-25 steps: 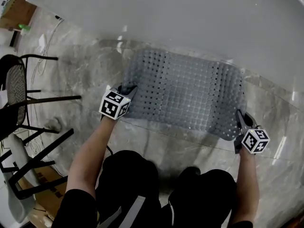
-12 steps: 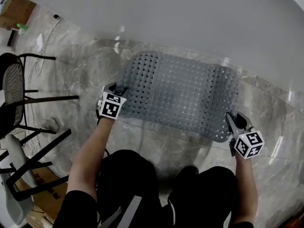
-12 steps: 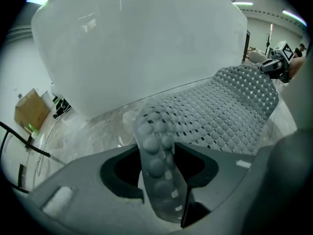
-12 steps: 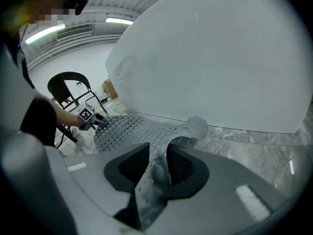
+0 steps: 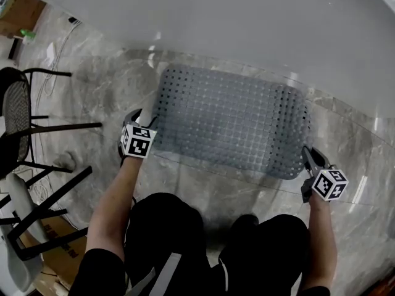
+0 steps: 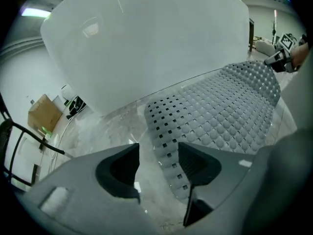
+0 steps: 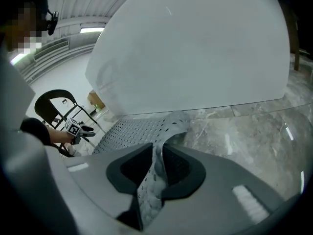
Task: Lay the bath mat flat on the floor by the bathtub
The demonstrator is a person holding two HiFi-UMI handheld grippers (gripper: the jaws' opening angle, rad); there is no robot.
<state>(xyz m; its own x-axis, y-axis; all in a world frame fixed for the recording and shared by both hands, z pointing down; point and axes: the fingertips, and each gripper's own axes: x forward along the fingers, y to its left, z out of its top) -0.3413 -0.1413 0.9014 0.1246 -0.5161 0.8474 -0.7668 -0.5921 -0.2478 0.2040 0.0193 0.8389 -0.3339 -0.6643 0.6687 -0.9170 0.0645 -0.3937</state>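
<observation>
The grey perforated bath mat (image 5: 228,122) lies on the marble floor along the white bathtub (image 5: 247,23). My left gripper (image 5: 138,116) sits just off the mat's near left corner, its jaws opening wide. In the left gripper view the mat (image 6: 220,106) rests flat on the floor with its edge under the gap of the left gripper (image 6: 157,153), untouched by the pads. My right gripper (image 5: 307,156) is at the near right corner, its jaws closing. In the right gripper view that corner of the mat (image 7: 173,121) curls up between the pads of the right gripper (image 7: 159,156), pinched.
A black chair (image 5: 24,116) stands at the left, with a white cable (image 5: 58,60) on the floor behind it and a cardboard box (image 5: 21,8) in the far left corner. The person's dark-clothed knees (image 5: 185,239) are close to the mat's near edge.
The left gripper let go of the mat's left corner and drew back to the left. The mat's left end now lies flat. The right gripper still holds its corner.
</observation>
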